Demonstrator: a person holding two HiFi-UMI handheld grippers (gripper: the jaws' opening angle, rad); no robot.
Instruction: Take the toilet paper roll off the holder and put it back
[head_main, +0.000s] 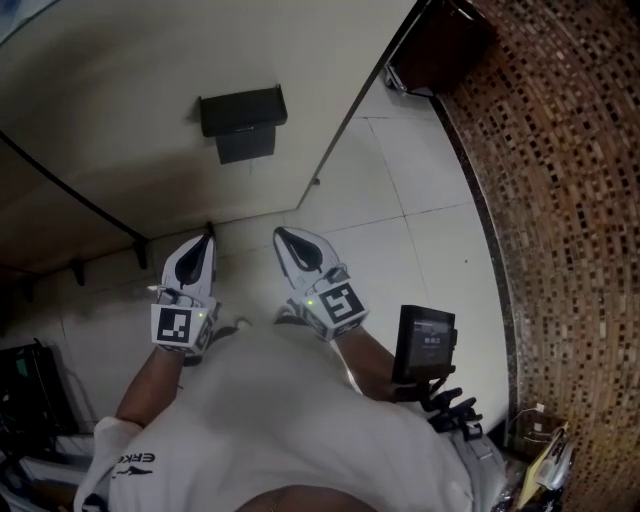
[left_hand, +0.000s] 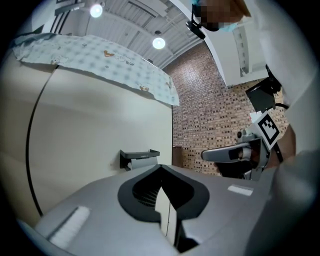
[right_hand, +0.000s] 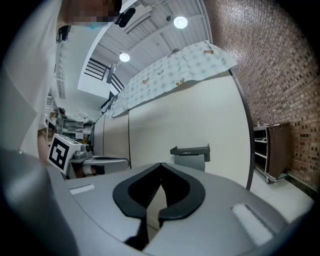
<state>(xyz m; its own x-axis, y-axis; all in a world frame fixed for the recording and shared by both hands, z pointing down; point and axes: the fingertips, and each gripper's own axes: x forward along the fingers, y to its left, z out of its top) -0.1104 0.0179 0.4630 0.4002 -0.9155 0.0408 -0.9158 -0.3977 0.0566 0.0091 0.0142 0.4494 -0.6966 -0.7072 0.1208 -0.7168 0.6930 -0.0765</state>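
The left hand-held gripper and the right hand-held gripper sit side by side, jaws pressed together and empty. The wall holder is ahead, well apart.

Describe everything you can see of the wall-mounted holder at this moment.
The holder is a small wall fixture: a dark, flat shelf with a low raised rim on top and a grey boxy part hanging beneath it. It looks like matte plastic or metal. It sits level on the cream wall, close to that panel's edge. Only the wall touches it. No white roll shows on it in any view.
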